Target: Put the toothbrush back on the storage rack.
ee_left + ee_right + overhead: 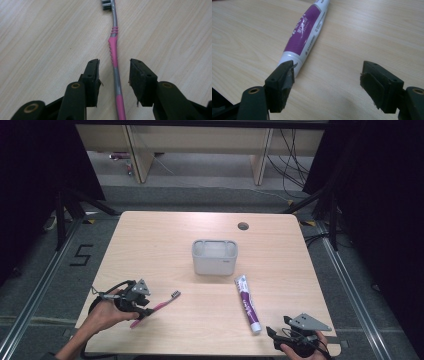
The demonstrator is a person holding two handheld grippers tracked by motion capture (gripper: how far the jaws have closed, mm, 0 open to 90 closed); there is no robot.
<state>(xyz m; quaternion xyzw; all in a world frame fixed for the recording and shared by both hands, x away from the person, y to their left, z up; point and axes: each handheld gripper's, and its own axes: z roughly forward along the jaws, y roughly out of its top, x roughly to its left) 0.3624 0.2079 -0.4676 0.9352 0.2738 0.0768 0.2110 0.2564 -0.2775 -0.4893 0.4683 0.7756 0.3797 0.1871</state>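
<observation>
The right tool (327,82) is just above the light wooden tabletop (367,35), and its two black jaws are wide apart. A white and purple toothpaste tube (305,35) lies flat on the tabletop. The tube's white cap end is right by the tip of the left-hand jaw. The other jaw is well apart from the tube.

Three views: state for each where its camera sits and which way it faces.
High view: above the person's side, facing forward and down on the table; forearms, left gripper, right gripper.
Left gripper view: on the left gripper, along open jaws straddling the toothbrush.
Right gripper view: on the right gripper, toward the toothpaste tube.
Shared with high view: toothbrush, tube.
</observation>
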